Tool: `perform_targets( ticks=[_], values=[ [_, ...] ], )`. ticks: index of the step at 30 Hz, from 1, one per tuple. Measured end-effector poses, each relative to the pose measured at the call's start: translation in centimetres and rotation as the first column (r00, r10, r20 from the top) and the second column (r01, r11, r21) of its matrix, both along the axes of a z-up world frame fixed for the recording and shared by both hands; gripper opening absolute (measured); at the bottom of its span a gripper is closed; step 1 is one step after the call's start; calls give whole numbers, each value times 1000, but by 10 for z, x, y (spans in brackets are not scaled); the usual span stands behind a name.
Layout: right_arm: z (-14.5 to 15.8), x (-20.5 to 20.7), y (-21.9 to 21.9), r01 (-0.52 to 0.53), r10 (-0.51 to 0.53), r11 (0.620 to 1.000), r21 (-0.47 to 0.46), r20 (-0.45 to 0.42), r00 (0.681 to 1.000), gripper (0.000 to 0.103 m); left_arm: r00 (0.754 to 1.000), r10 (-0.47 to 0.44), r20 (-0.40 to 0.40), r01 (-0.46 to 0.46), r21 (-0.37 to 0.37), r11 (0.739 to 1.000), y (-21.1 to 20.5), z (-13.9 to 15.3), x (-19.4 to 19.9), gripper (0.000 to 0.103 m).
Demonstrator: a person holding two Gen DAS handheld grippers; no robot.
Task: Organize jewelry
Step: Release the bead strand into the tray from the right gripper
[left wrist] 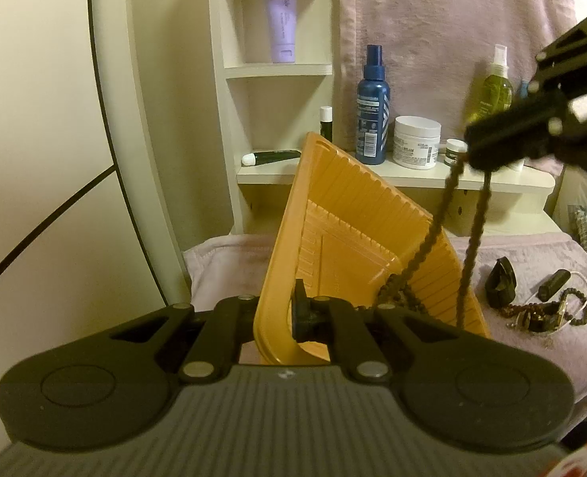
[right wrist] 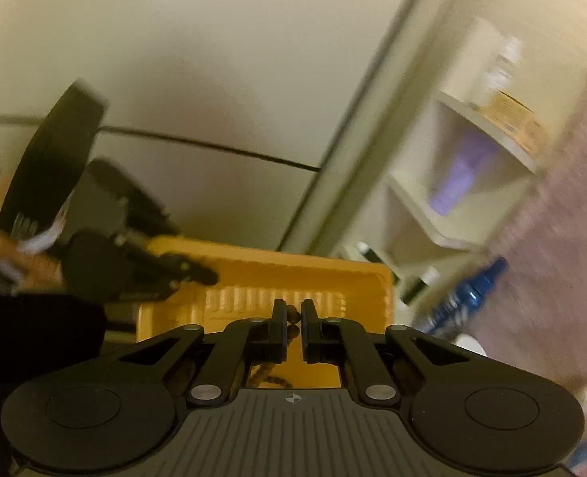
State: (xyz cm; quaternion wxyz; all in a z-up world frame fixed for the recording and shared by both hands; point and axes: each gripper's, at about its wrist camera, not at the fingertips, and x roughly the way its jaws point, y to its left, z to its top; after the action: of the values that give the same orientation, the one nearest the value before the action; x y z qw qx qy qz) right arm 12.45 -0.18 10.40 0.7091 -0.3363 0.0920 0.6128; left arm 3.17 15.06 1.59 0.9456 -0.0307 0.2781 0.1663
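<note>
Right now your left gripper (left wrist: 289,314) is clamped on the near rim of the orange tray (left wrist: 345,214), which you hold tilted steeply up off the pink cloth (left wrist: 222,266) rather than flat; your right gripper (left wrist: 476,159) hangs above and to the right of it, pinching a dark beaded necklace (left wrist: 428,242) between nearly closed fingers; two strands of it drop from the tips, one running down into the tray, where the lower beads are gathered in a small heap at the bottom corner, the other hanging just in front of the tray's right edge; in the right wrist view you can see a few beads caught between the pads (right wrist: 280,318), with the tray (right wrist: 373,278) behind and the left gripper (right wrist: 198,272) on its far side, though that view is blurred. To the right of the tray, well apart from it, a tangle of more jewelry (left wrist: 544,312) lies on the cloth beside two small dark pieces; behind, a blue spray bottle (left wrist: 372,107) and a white jar (left wrist: 416,141) stand on the cream shelf (left wrist: 413,175).
</note>
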Motion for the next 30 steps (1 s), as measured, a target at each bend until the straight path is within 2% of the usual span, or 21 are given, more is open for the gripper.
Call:
perform_targets(
  ticks=[3, 9, 12, 18, 22, 25, 28, 30],
  values=[
    [-11, -4, 1, -95, 100, 994, -54, 83, 992, 7, 1000, 2, 0, -2, -4, 1000, 1, -1, 0, 5],
    [-22, 1, 4, -134, 152, 984, -116, 168, 974, 7, 1000, 7, -2, -7, -10, 1000, 2, -1, 1, 5],
    [-22, 4, 5, -128, 144, 987, -95, 188, 972, 7, 1000, 9, -2, -9, -14, 1000, 2, -2, 1, 5],
    [-15, 12, 8, -92, 97, 995, -33, 174, 980, 7, 1000, 10, -4, -10, -16, 1000, 3, -2, 1, 5],
    [-6, 18, -7, -23, 18, 999, 36, 124, 992, 7, 1000, 10, -5, -10, -17, 1000, 4, -2, 2, 5],
    [-2, 26, -31, 89, -96, 992, 88, 73, 993, 7, 1000, 10, -6, -10, -18, 1000, 4, -2, 2, 5],
    [-6, 38, -67, 242, -244, 962, 123, -2, 970, 7, 1000, 11, -5, -11, -16, 1000, 3, -2, 1, 5],
    [-13, 46, -95, 364, -360, 922, 132, -53, 931, 7, 1000, 11, -5, -12, -15, 1000, 3, -2, 1, 5]
  ],
)
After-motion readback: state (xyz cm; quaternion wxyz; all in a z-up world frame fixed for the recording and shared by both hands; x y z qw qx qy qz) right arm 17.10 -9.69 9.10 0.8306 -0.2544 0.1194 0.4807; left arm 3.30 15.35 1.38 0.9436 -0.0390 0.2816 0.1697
